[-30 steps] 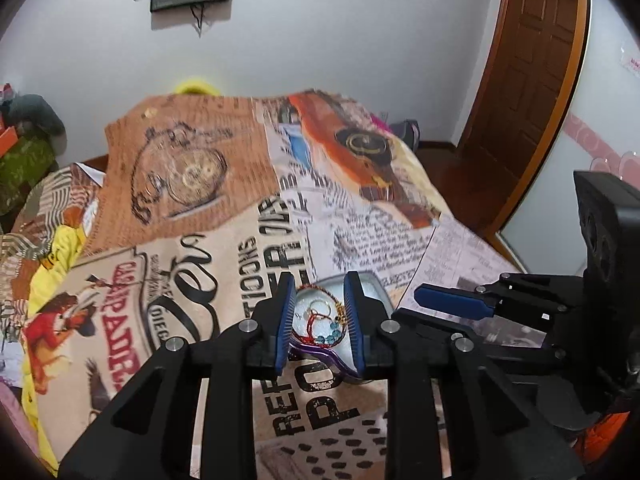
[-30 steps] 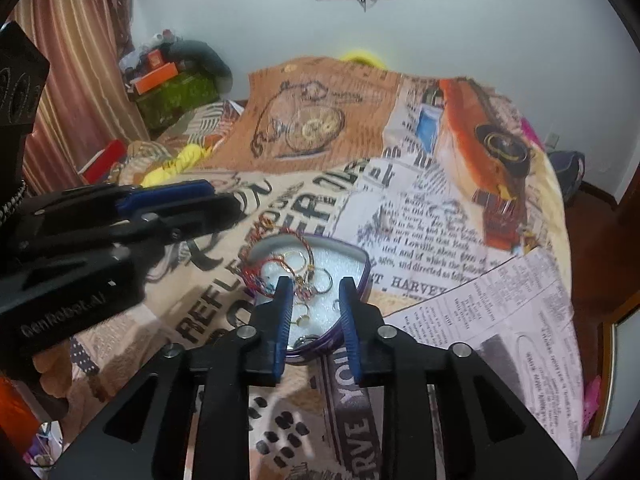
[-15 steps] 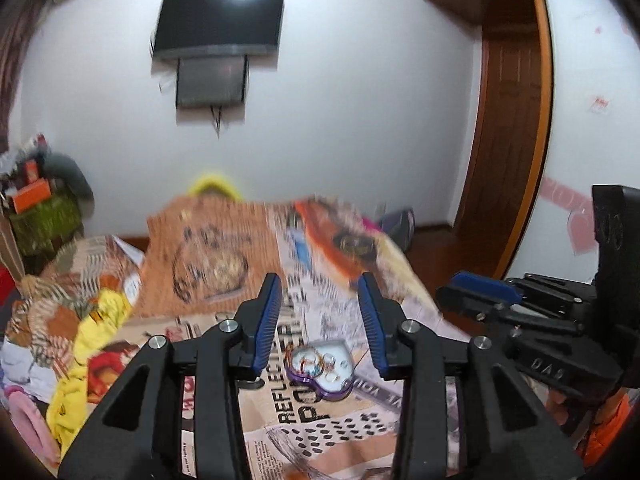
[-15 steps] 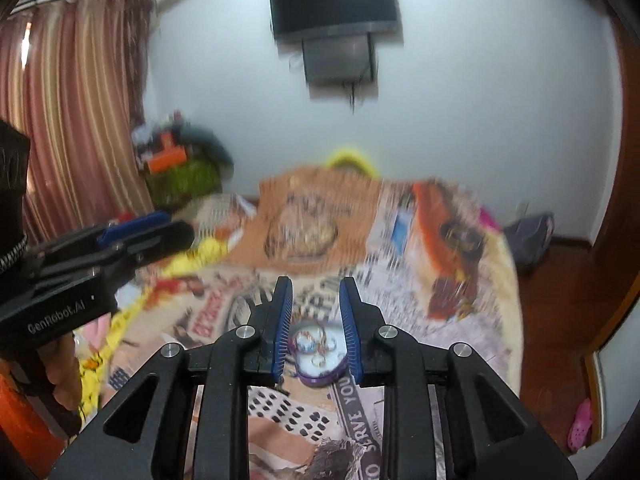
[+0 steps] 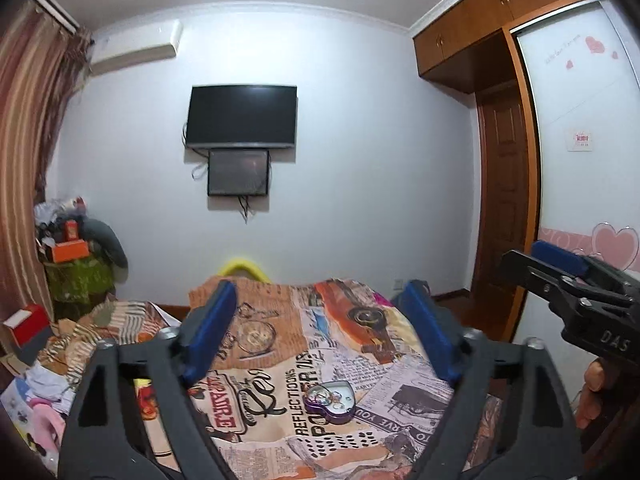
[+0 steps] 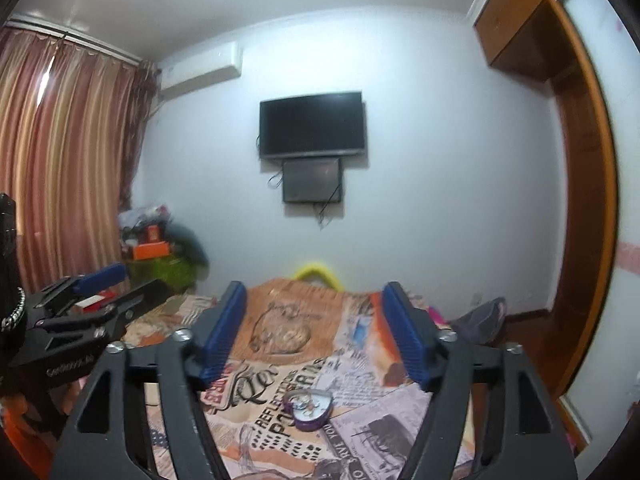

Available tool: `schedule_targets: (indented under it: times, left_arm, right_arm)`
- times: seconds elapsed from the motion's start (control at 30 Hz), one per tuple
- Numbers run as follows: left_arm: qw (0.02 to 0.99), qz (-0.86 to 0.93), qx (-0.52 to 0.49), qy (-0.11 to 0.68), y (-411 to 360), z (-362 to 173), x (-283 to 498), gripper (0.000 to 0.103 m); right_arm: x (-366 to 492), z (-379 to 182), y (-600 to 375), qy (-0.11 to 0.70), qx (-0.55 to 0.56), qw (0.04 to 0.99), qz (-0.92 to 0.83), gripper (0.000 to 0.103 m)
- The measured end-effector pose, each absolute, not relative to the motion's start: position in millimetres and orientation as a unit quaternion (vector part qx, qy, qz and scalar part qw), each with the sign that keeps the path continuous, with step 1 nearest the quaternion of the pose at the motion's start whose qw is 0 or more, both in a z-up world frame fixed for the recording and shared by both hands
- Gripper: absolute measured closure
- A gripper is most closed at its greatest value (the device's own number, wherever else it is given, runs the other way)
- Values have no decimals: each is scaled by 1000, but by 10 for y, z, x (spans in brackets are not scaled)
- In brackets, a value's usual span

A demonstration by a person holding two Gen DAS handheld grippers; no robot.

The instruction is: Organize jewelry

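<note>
A purple heart-shaped tin [image 5: 330,401] with several rings and bracelets inside lies on the printed bedspread [image 5: 280,344]. It also shows in the right wrist view [image 6: 309,409]. My left gripper [image 5: 324,336] is open and empty, raised well above and behind the tin. My right gripper [image 6: 314,332] is open and empty, held at about the same height. The right gripper shows at the right edge of the left wrist view [image 5: 560,272]. The left gripper shows at the left edge of the right wrist view [image 6: 100,292].
A television [image 5: 242,116] hangs on the far wall. Clothes and boxes [image 5: 68,264] pile up left of the bed. A wooden door [image 5: 504,216] and wardrobe stand on the right. Striped curtains [image 6: 60,160] hang on the left.
Both grippers have opened wide and pulled up and back from the tin. The tin now looks small and far below.
</note>
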State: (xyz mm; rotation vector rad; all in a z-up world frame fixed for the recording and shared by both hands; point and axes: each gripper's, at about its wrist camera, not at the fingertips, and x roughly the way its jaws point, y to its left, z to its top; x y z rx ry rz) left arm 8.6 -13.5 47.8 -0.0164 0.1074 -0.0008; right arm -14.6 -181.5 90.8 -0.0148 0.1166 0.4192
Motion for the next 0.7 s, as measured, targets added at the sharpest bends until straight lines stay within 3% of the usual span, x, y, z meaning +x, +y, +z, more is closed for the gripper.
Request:
schedule_targets:
  times: [0.17,0.23,0.7]
  left_arm:
    - [999,2,-11,51,-148,441,-29,7]
    - [999,2,-14,52,-142,444,-86,7]
    - [998,3,-21,60,-157,422,-157,7]
  right_arm:
    - [-216,876,-1740,42,-9,984,173,9]
    - [-226,865,-1743,42,-3,985,165,5]
    - [-311,808,-1854,55,5,985,166,5]
